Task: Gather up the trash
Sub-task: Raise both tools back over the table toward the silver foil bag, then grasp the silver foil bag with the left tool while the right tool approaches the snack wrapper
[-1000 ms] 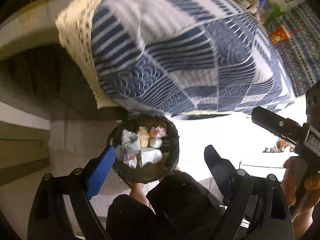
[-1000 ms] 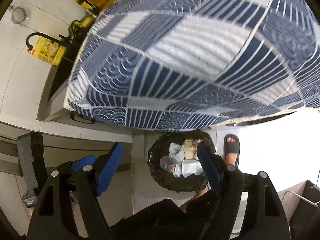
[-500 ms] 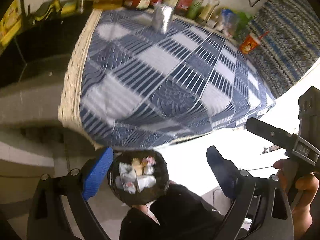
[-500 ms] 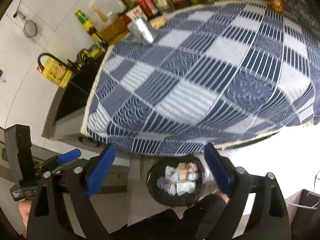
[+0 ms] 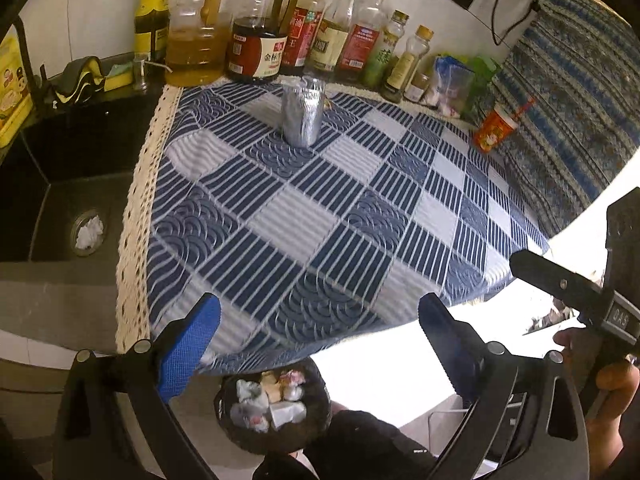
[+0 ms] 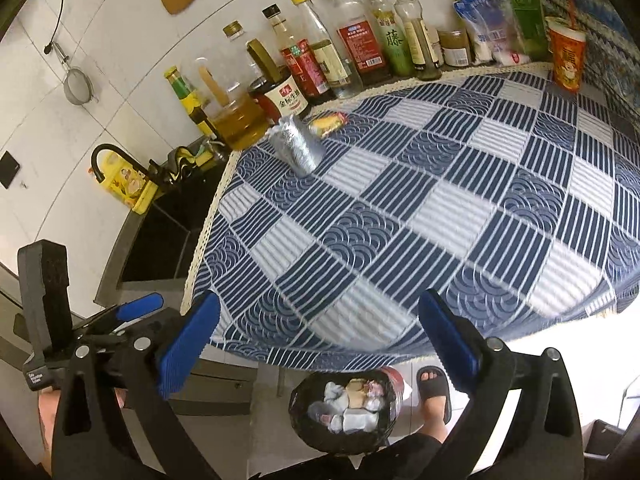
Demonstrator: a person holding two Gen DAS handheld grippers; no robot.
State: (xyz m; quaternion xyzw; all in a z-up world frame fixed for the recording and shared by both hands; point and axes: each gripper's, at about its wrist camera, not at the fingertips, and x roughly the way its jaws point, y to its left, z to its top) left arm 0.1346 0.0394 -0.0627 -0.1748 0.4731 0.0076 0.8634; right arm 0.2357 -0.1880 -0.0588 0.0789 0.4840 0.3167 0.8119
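Both my grippers have come up from the black-lined round trash bin (image 6: 346, 412) on the floor, and the counter's blue-and-white checked cloth (image 5: 320, 216) now fills both views where a second ago I was looking almost straight into the bin.

The left gripper (image 5: 316, 340) is opening to its widest with nothing between its blue pads. The right gripper (image 6: 320, 336) stands just as wide and empty. I read that as a drop finished: crumpled paper and wrappers sit in the bin below the cloth's near edge.

What remains, as I judge it, lies near the cloth's far left corner: a crinkled silver foil pouch (image 5: 301, 118) standing upright, and just behind it a small yellow-and-red wrapper (image 6: 329, 124), both in front of the row of sauce bottles (image 6: 320, 60). A red paper cup with a straw (image 5: 496, 130) stands at the far right edge. A white paper wad (image 5: 89, 233) sits in the black sink's (image 5: 60, 184) drain.
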